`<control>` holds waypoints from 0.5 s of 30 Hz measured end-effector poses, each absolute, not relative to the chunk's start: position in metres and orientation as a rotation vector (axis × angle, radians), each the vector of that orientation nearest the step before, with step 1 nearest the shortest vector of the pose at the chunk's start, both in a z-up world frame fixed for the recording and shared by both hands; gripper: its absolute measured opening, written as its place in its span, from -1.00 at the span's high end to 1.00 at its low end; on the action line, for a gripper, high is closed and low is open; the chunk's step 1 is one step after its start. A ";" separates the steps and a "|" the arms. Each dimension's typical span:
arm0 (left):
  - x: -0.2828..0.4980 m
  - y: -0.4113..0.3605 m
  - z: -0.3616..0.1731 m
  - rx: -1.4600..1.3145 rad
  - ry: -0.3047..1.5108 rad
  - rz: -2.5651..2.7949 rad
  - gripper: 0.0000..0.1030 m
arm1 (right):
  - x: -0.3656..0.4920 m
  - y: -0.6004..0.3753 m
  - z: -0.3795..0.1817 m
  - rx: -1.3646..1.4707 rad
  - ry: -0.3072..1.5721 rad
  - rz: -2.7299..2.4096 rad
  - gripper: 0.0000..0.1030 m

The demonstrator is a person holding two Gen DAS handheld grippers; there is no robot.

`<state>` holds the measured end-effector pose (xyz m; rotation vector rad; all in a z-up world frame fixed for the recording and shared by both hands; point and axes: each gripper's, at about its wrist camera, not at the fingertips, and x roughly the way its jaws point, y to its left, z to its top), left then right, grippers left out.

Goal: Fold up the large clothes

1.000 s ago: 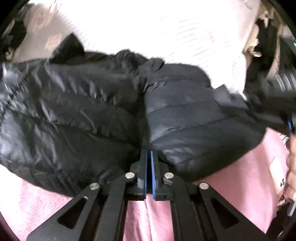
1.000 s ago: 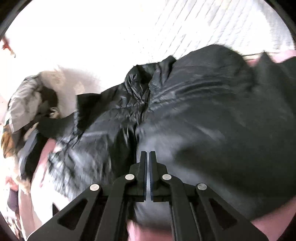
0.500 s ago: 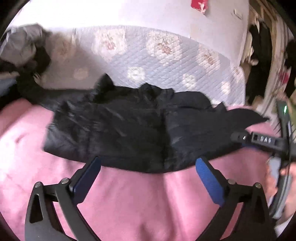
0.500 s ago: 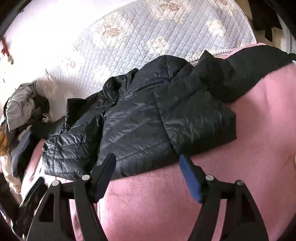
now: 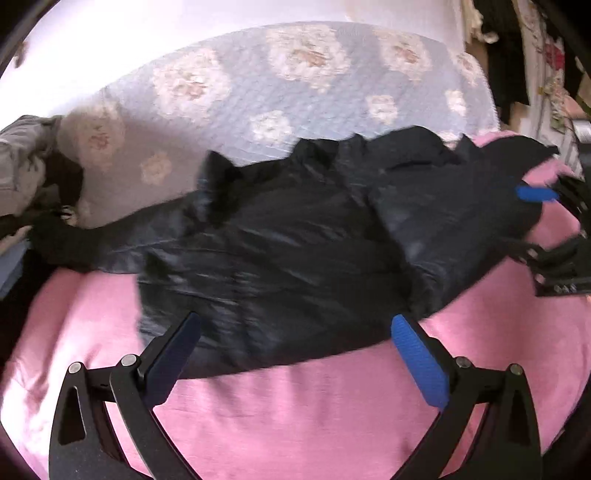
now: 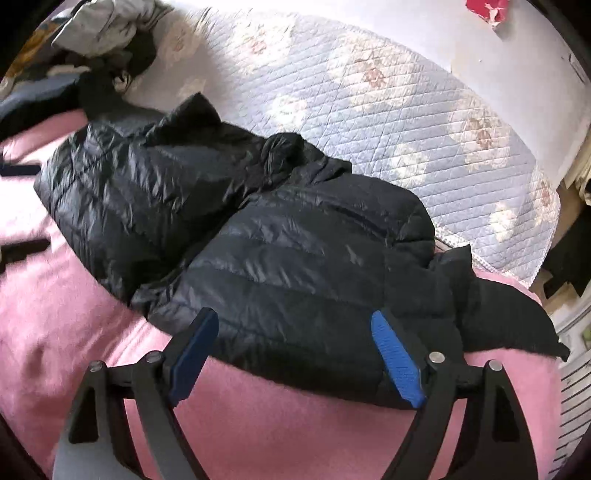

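A black puffer jacket (image 5: pixel 295 251) lies spread across a pink blanket (image 5: pixel 295 413), its far part reaching onto a quilted floral bedspread (image 5: pixel 280 92). It also shows in the right wrist view (image 6: pixel 295 258), with a sleeve trailing off to the right. My left gripper (image 5: pixel 295 332) is open and empty, its blue pads (image 5: pixel 419 360) just over the jacket's near hem. My right gripper (image 6: pixel 295 332) is open and empty over the near hem too. In the left wrist view the right gripper (image 5: pixel 546 221) shows at the jacket's right end.
A pile of other clothes (image 6: pixel 99 22) sits at the far left of the bed, also in the left wrist view (image 5: pixel 26 158). Dark garments hang at the far right (image 5: pixel 506 55). The bedspread (image 6: pixel 369 92) runs to a white wall behind.
Both grippers were shut on the jacket a second ago. They have opened, let it go and pulled back, and the jacket now lies flat on the blanket.
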<state>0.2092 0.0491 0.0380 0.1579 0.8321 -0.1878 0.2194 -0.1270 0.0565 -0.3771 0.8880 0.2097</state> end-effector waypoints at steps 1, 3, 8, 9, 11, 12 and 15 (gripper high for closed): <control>0.209 0.055 0.038 0.160 0.828 -0.189 -0.99 | 0.217 -0.131 0.052 -0.371 0.902 0.209 -0.68; 0.207 0.058 0.033 0.251 0.832 -0.211 -0.99 | 0.211 -0.132 0.039 -0.436 0.958 0.216 -0.68; 0.203 0.054 0.010 0.540 0.866 -0.276 -0.99 | 0.202 -0.122 0.003 -0.751 1.016 0.159 -0.68; 0.206 0.055 0.004 0.562 0.868 -0.256 -0.99 | 0.205 -0.124 0.003 -0.729 1.017 0.150 -0.68; 0.216 0.060 -0.006 0.542 0.893 -0.240 -0.99 | 0.218 -0.131 0.004 -0.671 1.017 0.112 -0.68; 0.224 0.061 -0.012 0.524 0.924 -0.236 -0.99 | 0.222 -0.133 0.002 -0.670 1.015 0.099 -0.68; 0.238 0.058 -0.034 0.570 0.981 -0.218 -0.93 | 0.233 -0.138 -0.005 -0.670 0.999 0.070 -0.68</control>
